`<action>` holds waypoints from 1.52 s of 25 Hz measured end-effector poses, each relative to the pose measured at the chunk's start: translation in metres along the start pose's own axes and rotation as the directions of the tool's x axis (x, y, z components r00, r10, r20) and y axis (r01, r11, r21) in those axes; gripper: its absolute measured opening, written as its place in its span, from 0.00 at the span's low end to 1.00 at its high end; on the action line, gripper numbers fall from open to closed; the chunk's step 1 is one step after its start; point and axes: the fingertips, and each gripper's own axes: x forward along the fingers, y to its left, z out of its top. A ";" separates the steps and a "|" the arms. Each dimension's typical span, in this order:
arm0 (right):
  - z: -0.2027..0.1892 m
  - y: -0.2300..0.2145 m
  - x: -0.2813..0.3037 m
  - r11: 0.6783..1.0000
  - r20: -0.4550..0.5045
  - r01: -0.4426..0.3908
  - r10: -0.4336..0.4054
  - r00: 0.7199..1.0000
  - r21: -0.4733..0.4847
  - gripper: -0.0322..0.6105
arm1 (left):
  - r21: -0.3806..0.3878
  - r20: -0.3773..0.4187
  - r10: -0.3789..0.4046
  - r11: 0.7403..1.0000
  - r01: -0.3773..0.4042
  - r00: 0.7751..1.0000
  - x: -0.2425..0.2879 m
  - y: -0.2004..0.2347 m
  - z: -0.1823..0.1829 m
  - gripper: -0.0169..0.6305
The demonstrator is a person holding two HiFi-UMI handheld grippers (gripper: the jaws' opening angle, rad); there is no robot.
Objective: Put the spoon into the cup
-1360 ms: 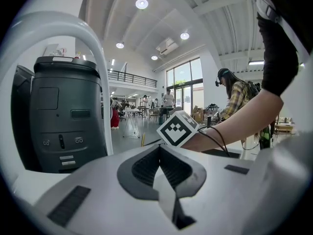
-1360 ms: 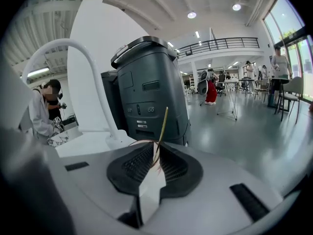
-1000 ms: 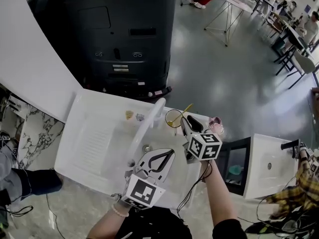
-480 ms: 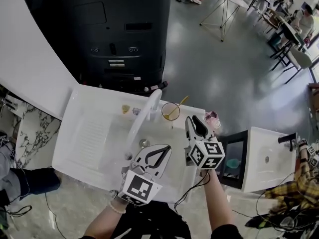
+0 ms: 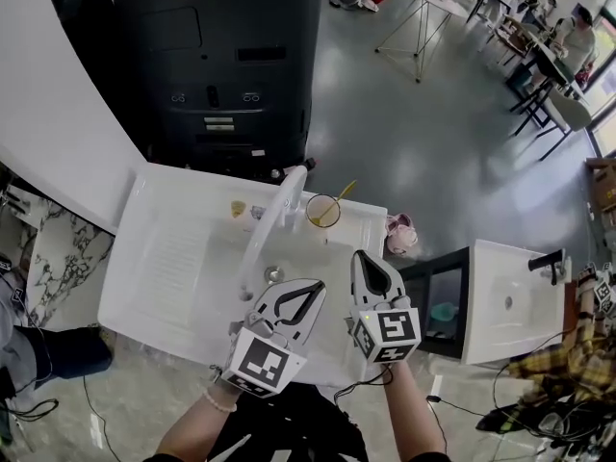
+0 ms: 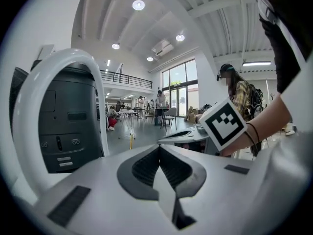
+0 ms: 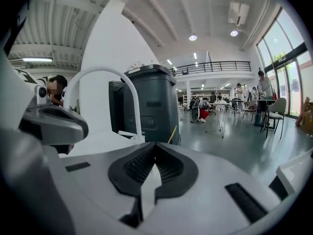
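The yellow spoon (image 5: 344, 192) leans inside the clear cup (image 5: 322, 212) beside the faucet (image 5: 272, 229).

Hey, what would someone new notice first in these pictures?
The left gripper and right gripper, both shut and empty, hang over the near edge of the white sink. Beyond them, by the arched white faucet, a clear cup holds a yellow spoon. A big dark machine looms behind.
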 end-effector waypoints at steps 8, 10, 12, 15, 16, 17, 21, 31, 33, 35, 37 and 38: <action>0.024 0.014 -0.041 0.999 0.076 0.039 -0.040 0.996 0.003 0.05 | 0.030 0.015 -0.003 1.000 0.002 1.000 -0.016 -0.003 0.011 0.02; 0.028 0.017 -0.048 0.999 0.085 0.041 -0.041 0.996 0.001 0.05 | 0.033 0.015 0.001 0.999 -0.001 1.000 -0.020 -0.003 0.012 0.02; 0.031 0.022 -0.055 0.999 0.088 0.037 -0.038 0.995 0.009 0.05 | 0.034 0.023 0.001 0.999 -0.002 1.000 -0.024 -0.003 0.016 0.02; 0.033 0.030 -0.064 0.999 0.091 0.034 -0.034 0.995 0.005 0.05 | 0.026 0.033 0.002 1.000 -0.003 0.999 -0.028 -0.003 0.020 0.02; 0.033 0.032 -0.066 0.999 0.090 0.033 -0.033 0.995 0.000 0.05 | 0.026 0.033 0.001 1.000 -0.002 0.999 -0.029 -0.004 0.020 0.02; 0.033 0.035 -0.069 1.000 0.090 0.031 -0.031 0.995 -0.004 0.05 | 0.027 0.033 0.000 1.000 -0.001 0.999 -0.030 -0.004 0.020 0.02; 0.036 0.040 -0.078 0.999 0.097 0.030 -0.029 0.995 -0.010 0.05 | 0.040 0.035 -0.002 0.999 0.001 0.999 -0.034 -0.009 0.023 0.02; 0.041 0.042 -0.088 0.999 0.103 0.045 -0.044 0.994 -0.006 0.05 | 0.041 0.043 0.010 0.999 -0.012 0.999 -0.042 -0.010 0.030 0.02; 0.040 0.044 -0.088 0.999 0.101 0.040 -0.039 0.994 -0.008 0.05 | 0.039 0.045 0.014 0.999 -0.016 0.999 -0.043 -0.010 0.029 0.02; 0.039 0.045 -0.089 0.999 0.103 0.036 -0.035 0.994 -0.007 0.05 | 0.041 0.045 0.017 0.999 -0.018 0.999 -0.044 -0.010 0.028 0.02; 0.039 0.046 -0.090 0.999 0.104 0.034 -0.034 0.994 0.000 0.05 | 0.045 0.043 0.017 0.999 -0.019 0.999 -0.044 -0.011 0.028 0.02; 0.038 0.046 -0.091 0.999 0.103 0.034 -0.034 0.994 0.003 0.05 | 0.047 0.042 0.016 0.999 -0.018 0.999 -0.044 -0.013 0.028 0.02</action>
